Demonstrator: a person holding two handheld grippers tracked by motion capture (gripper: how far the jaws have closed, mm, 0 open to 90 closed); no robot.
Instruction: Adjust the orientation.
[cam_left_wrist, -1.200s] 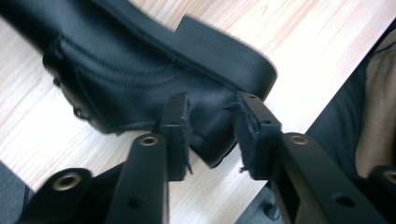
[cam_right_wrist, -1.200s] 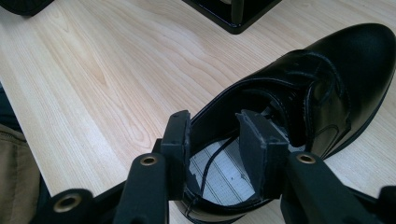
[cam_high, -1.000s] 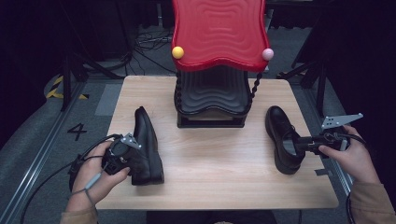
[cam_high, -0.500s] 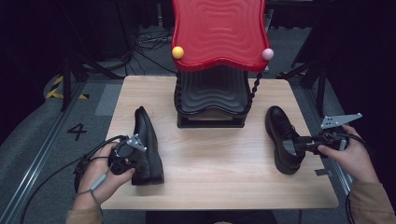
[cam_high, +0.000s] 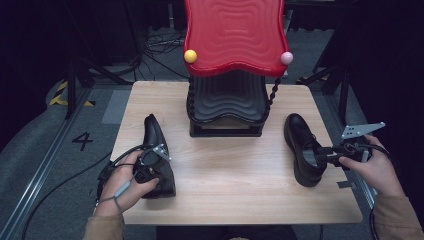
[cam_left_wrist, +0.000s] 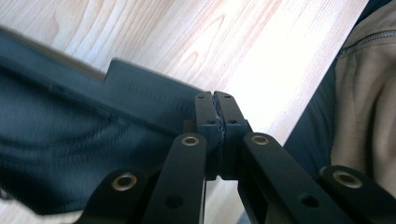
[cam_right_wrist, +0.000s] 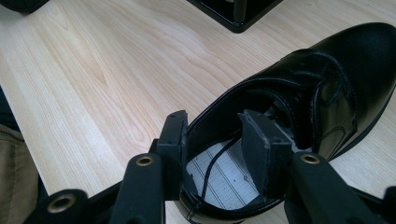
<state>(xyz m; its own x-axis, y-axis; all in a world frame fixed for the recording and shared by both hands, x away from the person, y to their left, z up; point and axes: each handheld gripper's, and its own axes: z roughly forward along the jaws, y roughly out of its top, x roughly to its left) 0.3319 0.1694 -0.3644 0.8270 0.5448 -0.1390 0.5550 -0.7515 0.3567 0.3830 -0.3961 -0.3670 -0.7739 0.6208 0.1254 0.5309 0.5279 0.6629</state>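
Note:
Two black leather shoes stand on the wooden table (cam_high: 235, 180). The left shoe (cam_high: 156, 142) (cam_left_wrist: 70, 154) is at the table's left. My left gripper (cam_high: 150, 172) (cam_left_wrist: 217, 114) sits over its heel end, pads pressed together right beside the heel block. I cannot tell whether any leather is pinched. The right shoe (cam_high: 300, 145) (cam_right_wrist: 322, 88) stands at the table's right with its toe away from the person. My right gripper (cam_high: 321, 156) (cam_right_wrist: 215, 128) straddles its side wall, one jaw outside and one inside the opening. A gap shows between the pads, and a lace end lies on the insole.
A rack with a red wavy top (cam_high: 232, 35) and black shelves (cam_high: 227, 102) stands at the table's far middle. A yellow ball (cam_high: 190, 56) and a pink ball (cam_high: 286, 58) sit at its corners. Cables trail over the floor at the left (cam_high: 60, 185).
My left hand has moved right onto the left shoe's heel end. The right hand and right shoe have stayed in place.

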